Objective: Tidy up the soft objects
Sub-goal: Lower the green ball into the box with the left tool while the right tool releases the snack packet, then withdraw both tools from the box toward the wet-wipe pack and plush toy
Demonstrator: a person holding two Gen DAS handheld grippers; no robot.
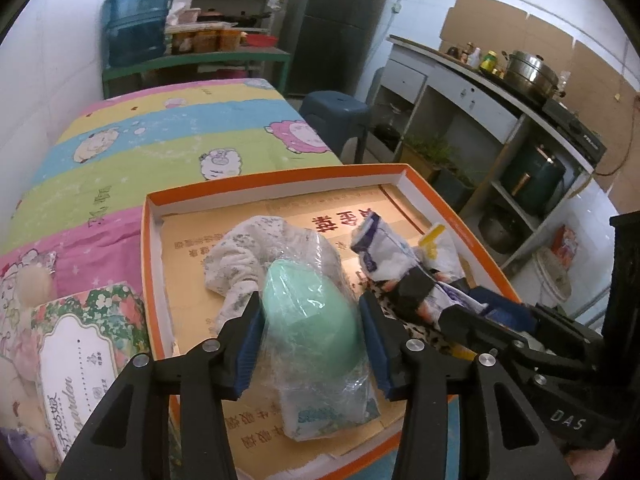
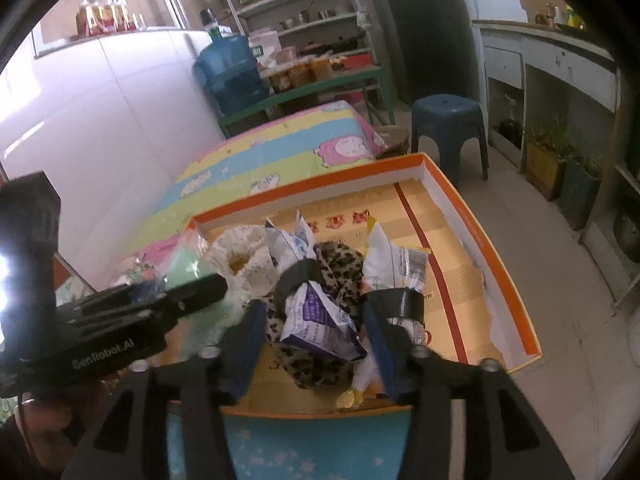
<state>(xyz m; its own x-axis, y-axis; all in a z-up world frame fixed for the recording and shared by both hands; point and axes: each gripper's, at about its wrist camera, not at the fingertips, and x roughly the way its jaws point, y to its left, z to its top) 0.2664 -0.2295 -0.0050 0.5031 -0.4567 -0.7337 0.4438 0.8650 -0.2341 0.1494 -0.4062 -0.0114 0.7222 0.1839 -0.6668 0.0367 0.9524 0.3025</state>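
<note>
Straddling the green bag, the left gripper has its 2 blue pads close on either flank of it, in the near-left part of the orange tray. The bag lies directly between the jaws, its long axis running away along the fingers, so a small closing would pinch it. Whether the pads already press on the plastic I cannot tell; they look level with its sides, at a middling gap.

The right gripper stands at the tray's near-right part, jaws fairly wide, with the purple packet lying between them on the leopard cloth; the pads do not seem to bear on it.

Inside the tray: the green bag, a floral cloth just behind it, the leopard cloth, the purple packet and a yellow-white packet to its right. The tray's far half is bare cardboard. A floral box sits outside, left of the tray.
</note>
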